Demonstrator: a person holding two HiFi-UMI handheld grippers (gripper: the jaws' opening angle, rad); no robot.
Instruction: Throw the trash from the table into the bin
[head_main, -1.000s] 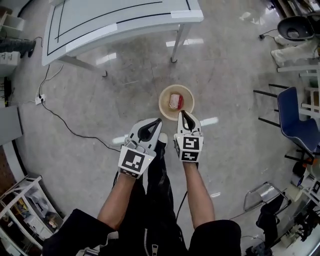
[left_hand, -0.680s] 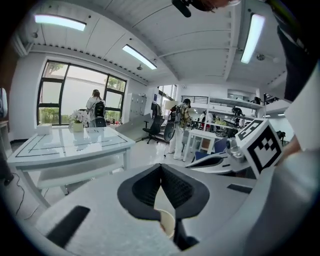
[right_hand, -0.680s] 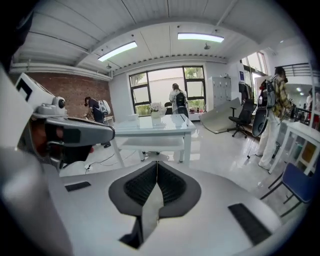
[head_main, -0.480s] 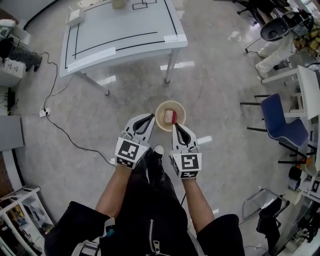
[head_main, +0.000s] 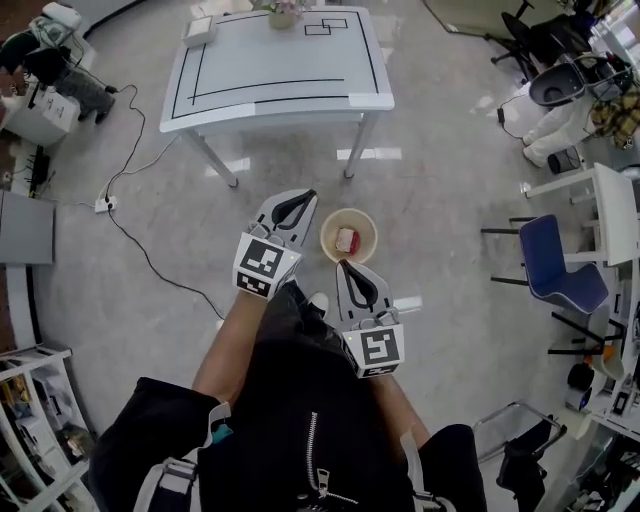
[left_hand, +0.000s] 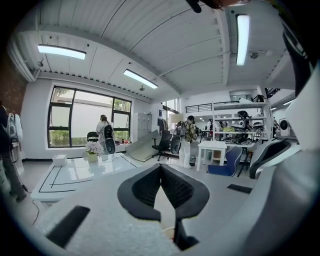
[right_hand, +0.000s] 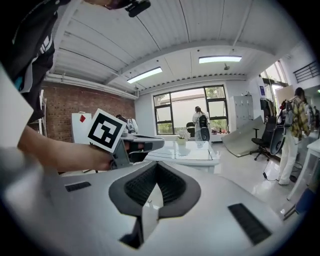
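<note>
The round tan bin (head_main: 348, 236) stands on the floor in front of the table (head_main: 280, 60) and holds a red-and-white piece of trash (head_main: 346, 240). My left gripper (head_main: 300, 197) is shut and empty, just left of the bin in the head view. My right gripper (head_main: 343, 266) is also shut with nothing in it, on the near side of the bin. In the left gripper view the shut jaws (left_hand: 161, 166) point level toward the table (left_hand: 75, 172). In the right gripper view the shut jaws (right_hand: 156, 165) face the same table (right_hand: 190, 150), with the left gripper's marker cube (right_hand: 106, 131) to their left.
A small white box (head_main: 200, 27) and a flower pot (head_main: 284, 12) sit at the table's far edge. A blue chair (head_main: 560, 262) and white desks stand to the right. A cable (head_main: 140, 240) runs across the floor on the left. People stand in the background of both gripper views.
Both grippers have risen away from the bin, the right one drawing back toward my body. The head view has swung up and now shows the whole table.
</note>
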